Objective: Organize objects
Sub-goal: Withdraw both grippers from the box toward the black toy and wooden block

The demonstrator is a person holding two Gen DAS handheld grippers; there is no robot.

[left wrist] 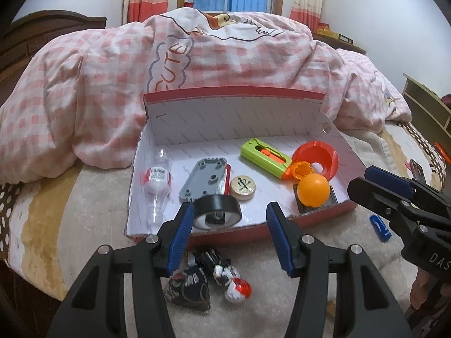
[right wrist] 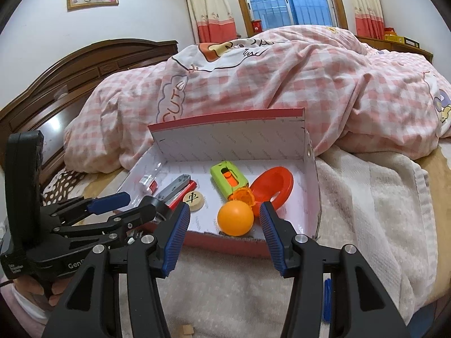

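An open red-and-white box [left wrist: 282,104] [right wrist: 234,140] lies on the bed. Inside it are a small clear bottle [left wrist: 156,181], a grey plate [left wrist: 203,180], a black tape roll [left wrist: 217,211], a wooden chess piece [left wrist: 242,188] [right wrist: 194,197], a green toy [left wrist: 265,157] [right wrist: 229,179], an orange-red ring dish [left wrist: 318,157] [right wrist: 274,187] and an orange ball [left wrist: 313,190] [right wrist: 235,219]. My left gripper [left wrist: 229,235] is open and empty at the box's near rim, above a black, white and red toy figure [left wrist: 205,281] on the blanket. My right gripper [right wrist: 224,236] is open and empty before the ball.
A pink checked quilt [left wrist: 112,90] is heaped behind the box. A blue pen-like piece [left wrist: 380,227] [right wrist: 327,301] lies on the beige blanket right of the box. A dark wooden headboard [right wrist: 70,84] stands at the left. A small wooden block [right wrist: 187,331] lies near the bottom edge.
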